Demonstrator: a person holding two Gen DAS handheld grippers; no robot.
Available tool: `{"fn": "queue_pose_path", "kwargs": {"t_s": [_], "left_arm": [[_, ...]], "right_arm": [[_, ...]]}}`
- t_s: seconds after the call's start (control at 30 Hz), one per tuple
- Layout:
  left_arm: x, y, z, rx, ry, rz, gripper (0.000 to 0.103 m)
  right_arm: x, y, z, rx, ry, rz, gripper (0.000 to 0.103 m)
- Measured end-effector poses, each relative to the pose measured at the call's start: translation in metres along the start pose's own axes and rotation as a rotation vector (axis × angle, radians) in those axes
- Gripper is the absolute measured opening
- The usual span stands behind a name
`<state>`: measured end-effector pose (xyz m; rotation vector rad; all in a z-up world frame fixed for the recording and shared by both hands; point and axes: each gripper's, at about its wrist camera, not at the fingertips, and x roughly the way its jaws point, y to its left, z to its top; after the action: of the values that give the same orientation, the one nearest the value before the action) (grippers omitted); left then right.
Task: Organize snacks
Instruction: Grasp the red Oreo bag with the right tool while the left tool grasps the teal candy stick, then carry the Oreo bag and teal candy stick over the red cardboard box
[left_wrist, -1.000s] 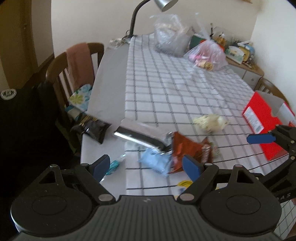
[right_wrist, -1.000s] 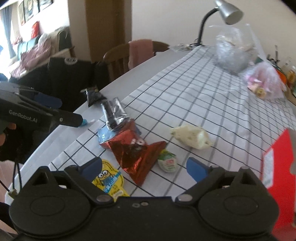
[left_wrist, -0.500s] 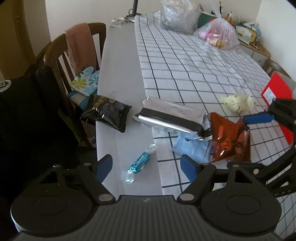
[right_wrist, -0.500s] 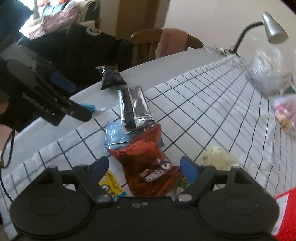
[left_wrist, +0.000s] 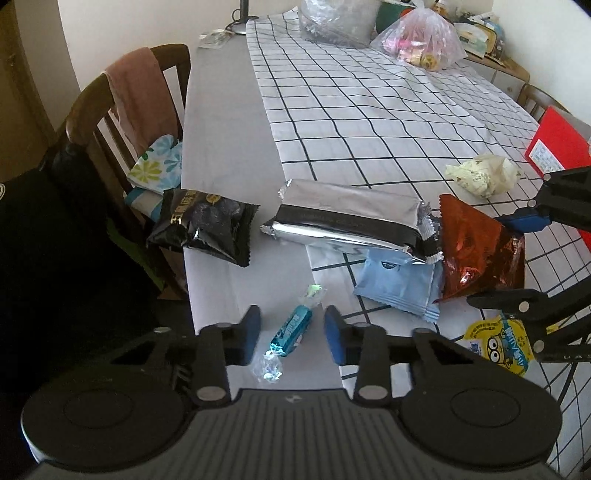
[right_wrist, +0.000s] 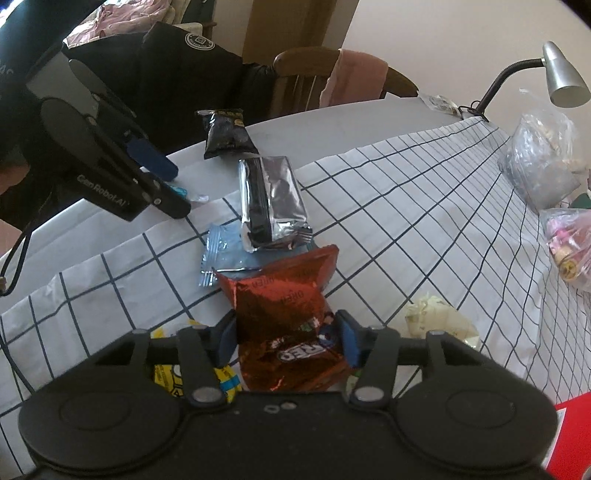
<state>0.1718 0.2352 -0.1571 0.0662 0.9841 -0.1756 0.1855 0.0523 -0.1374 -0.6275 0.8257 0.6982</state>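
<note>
My left gripper (left_wrist: 291, 332) stands around a small teal wrapped candy (left_wrist: 290, 330) on the grey table, with a gap on both sides of it. My right gripper (right_wrist: 286, 338) has both pads against a red Oreo bag (right_wrist: 284, 314), which also shows in the left wrist view (left_wrist: 476, 247). A silver packet (left_wrist: 347, 221), a light blue packet (left_wrist: 397, 284) and a black packet (left_wrist: 203, 227) lie close by. A yellow cartoon packet (left_wrist: 498, 343) lies under the right gripper.
A cream crumpled wrapper (left_wrist: 482, 173) and a red box (left_wrist: 557, 147) lie to the right. Plastic bags (left_wrist: 417, 44) and a desk lamp (right_wrist: 554, 74) stand at the far end. A wooden chair with a pink towel (left_wrist: 136, 96) stands at the table's left edge.
My left gripper has dropped toward the teal candy and its jaws have narrowed around it. My right gripper has moved onto the red Oreo bag and closed on it.
</note>
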Motion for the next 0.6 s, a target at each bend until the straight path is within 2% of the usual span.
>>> {"fn": "queue_pose_path", "kwargs": {"t_s": [0.03, 0.07, 0.17, 0.6], "left_arm": [[0.0, -0.001, 0.0, 0.002, -0.002, 0.0, 0.03], [0.0, -0.002, -0.001, 0.006, -0.006, 0.003, 0.021], [-0.001, -0.005, -0.002, 0.011, -0.013, 0.006, 0.012], [-0.017, -0.01, -0.002, -0.064, -0.045, -0.008, 0.011]], "right_arm": [[0.0, 0.0, 0.0, 0.001, 0.001, 0.0, 0.051], [-0.001, 0.0, 0.0, 0.003, 0.001, 0.002, 0.05], [-0.003, 0.0, 0.0, 0.012, 0.004, 0.001, 0.047], [-0.025, -0.008, -0.002, 0.126, -0.024, -0.025, 0.041]]}}
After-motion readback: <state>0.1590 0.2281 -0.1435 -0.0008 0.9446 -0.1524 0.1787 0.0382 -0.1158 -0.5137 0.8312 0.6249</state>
